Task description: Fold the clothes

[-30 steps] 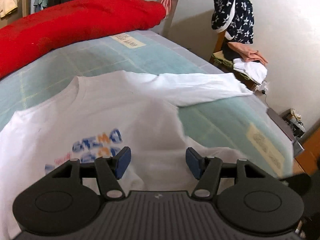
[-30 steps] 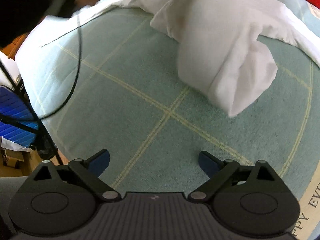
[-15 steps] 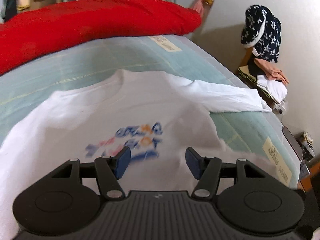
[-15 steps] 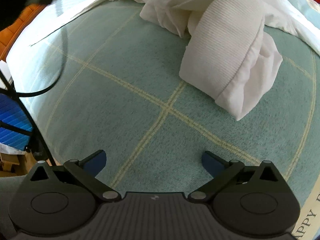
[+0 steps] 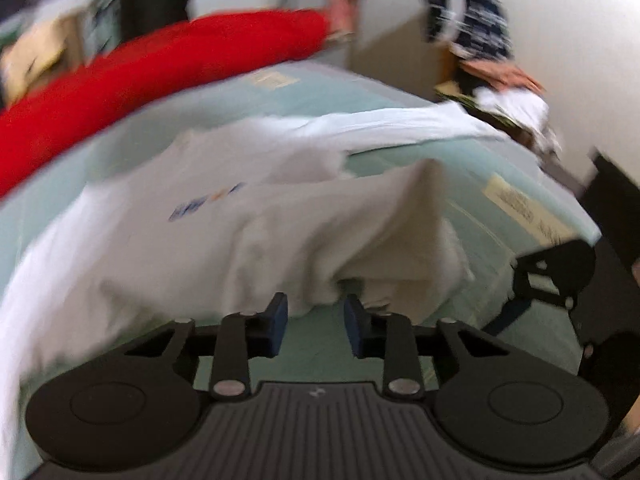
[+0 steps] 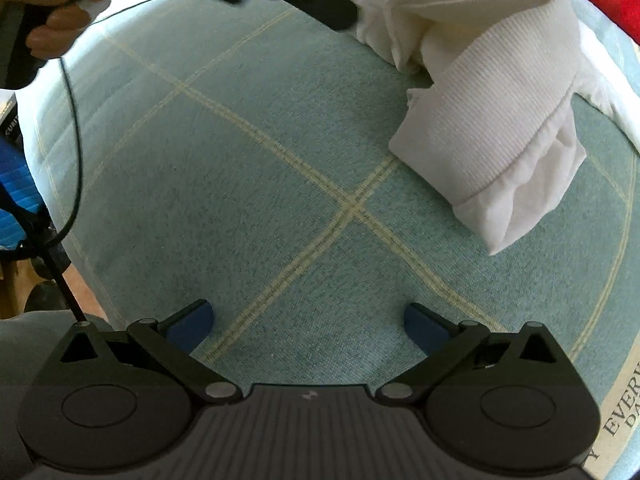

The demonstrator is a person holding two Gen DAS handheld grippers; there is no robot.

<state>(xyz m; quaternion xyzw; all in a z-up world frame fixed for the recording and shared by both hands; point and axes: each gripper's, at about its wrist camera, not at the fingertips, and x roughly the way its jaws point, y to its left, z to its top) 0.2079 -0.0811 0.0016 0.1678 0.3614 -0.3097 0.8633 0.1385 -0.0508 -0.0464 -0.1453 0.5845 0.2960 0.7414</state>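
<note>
Left tool (image 5: 314, 322) part-open at white shirt (image 5: 224, 240) hem (grip unclear, blurred); right tool (image 6: 308, 326) wide open, empty, over bed (image 6: 240, 160).

A bed (image 6: 280, 168) with a pale green cover crossed by thin yellow lines carries everything. A white shirt (image 5: 200, 216) lies spread on it ahead of the left tool, its ribbed hem (image 6: 492, 92) bunched ahead-right of the right tool. A red blanket (image 5: 160, 68) lies along the far edge.
</note>
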